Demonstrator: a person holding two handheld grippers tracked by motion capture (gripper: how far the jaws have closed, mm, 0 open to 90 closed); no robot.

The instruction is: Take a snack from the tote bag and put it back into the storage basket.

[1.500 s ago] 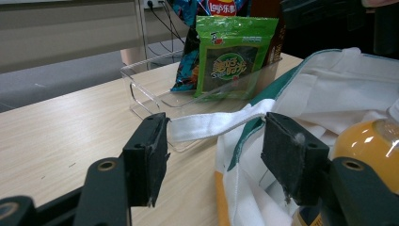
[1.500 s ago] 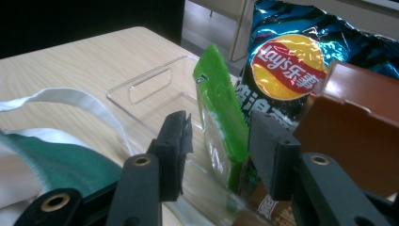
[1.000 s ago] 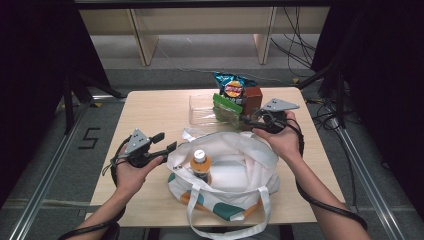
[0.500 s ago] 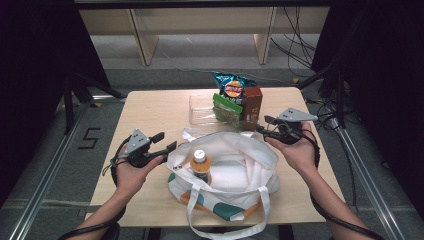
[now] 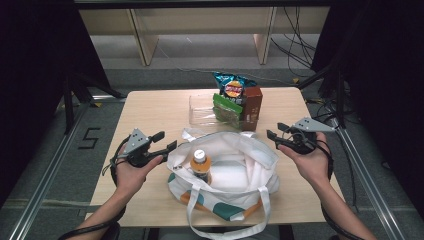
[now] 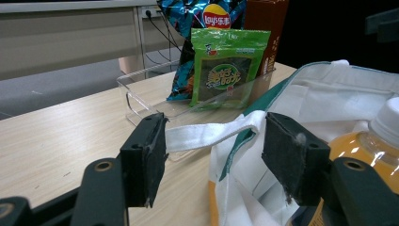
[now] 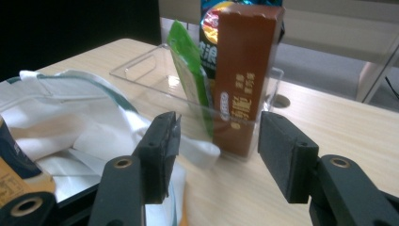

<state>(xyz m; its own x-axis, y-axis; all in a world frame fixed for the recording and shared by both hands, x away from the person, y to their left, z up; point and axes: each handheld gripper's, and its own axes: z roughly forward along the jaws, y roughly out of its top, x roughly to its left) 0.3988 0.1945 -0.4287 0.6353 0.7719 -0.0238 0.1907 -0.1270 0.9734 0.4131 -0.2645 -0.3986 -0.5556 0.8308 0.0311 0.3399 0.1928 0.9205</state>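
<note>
A white tote bag with green and orange patches stands open at the table's middle front, and an orange juice bottle is upright inside it. My left gripper is open at the bag's left rim. In the left gripper view the bag's white strap runs across the gap between the jaws of this gripper; the bottle is at the right. My right gripper is open, off the bag's right side. Beyond its jaws stands a brown box.
A clear tray behind the bag holds a blue chips bag, a green seaweed pack and the brown box at its right end. Bare tabletop lies left of the tray. Cables run off the table's right side.
My right gripper has drawn back from the bag's far rim near the tray, moving right and toward the person. The left gripper, bag and bottle have stayed put.
</note>
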